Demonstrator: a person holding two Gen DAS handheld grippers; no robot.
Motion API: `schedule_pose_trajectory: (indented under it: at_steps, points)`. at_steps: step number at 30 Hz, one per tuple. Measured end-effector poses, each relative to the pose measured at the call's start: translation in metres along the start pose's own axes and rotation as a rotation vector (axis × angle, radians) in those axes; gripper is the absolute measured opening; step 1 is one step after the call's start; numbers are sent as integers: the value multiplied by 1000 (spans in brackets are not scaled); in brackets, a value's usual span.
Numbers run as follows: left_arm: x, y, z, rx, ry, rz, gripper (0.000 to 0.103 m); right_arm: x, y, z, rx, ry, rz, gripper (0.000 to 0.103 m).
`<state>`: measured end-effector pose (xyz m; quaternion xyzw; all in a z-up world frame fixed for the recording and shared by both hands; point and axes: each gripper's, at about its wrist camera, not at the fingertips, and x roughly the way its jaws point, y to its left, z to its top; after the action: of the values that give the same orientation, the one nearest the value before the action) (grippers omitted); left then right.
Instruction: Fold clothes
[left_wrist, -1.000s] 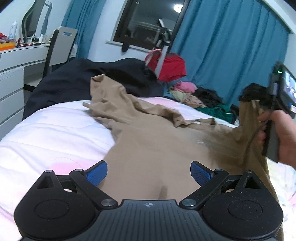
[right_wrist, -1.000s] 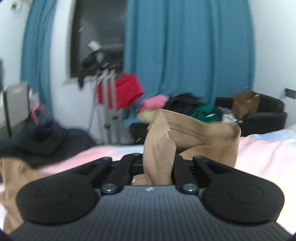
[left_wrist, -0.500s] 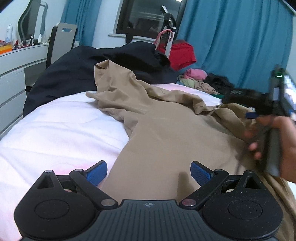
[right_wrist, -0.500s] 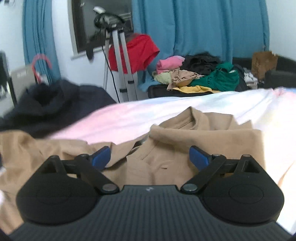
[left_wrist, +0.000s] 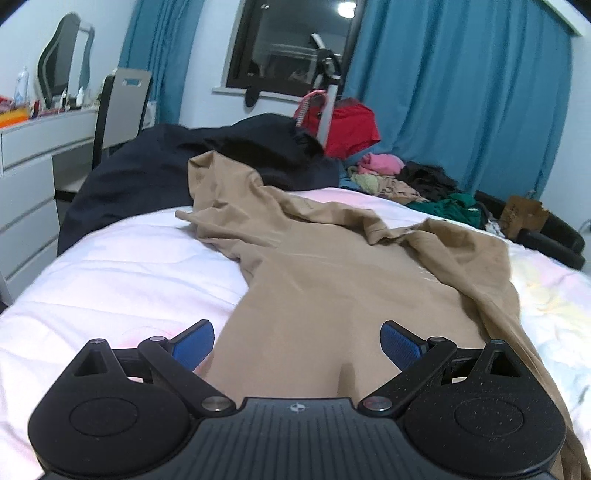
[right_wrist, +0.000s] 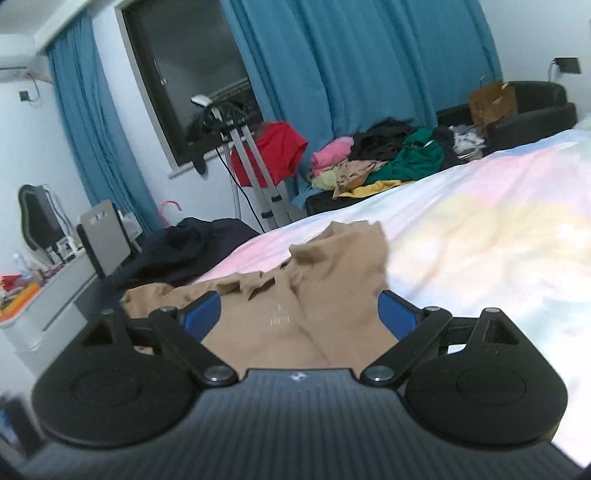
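Cloth of a tan garment (left_wrist: 332, 295) is seen lying spread on a bed (left_wrist: 122, 273), its near end cut off behind the body of the left gripper (left_wrist: 297, 341) so that the hem cannot be made out. The blue pads (left_wrist: 194, 341) of that gripper are held wide apart, with the flat tan fabric lying between and below them and pressed by neither. In the right wrist view, which is somewhat blurred, the right gripper (right_wrist: 299, 314) is likewise shown with its jaws spread wide, having just been opening; the garment (right_wrist: 332, 288) lies beneath the gap, unclamped, a folded-over part reaching toward the right pad (right_wrist: 393, 314). Farther off, a rumpled sleeve (left_wrist: 229, 206) is draped up against a dark heap of bedding or clothing (left_wrist: 166, 170), whose exact nature cannot be told. Beyond the bed, a pile of mixed clothes (right_wrist: 384, 162) is seen, with a red garment (left_wrist: 351, 129) hung on a tripod (right_wrist: 255, 173) before blue curtains (left_wrist: 461, 92).
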<state>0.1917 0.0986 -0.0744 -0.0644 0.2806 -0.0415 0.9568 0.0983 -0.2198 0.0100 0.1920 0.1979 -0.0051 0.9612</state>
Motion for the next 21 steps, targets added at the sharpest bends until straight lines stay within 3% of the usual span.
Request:
schedule_pose_trajectory:
  at_steps: [7, 11, 21]
  points:
    - [-39, -23, -18, 75, 42, -45, 98, -88, -27, -36, 16, -72, -44, 93]
    - [-57, -42, -28, 151, 54, -82, 98, -99, -44, -40, 17, -81, -118, 93]
    - [-78, -115, -50, 224, 151, -215, 97, -109, -110, -33, 196, -135, -199, 93]
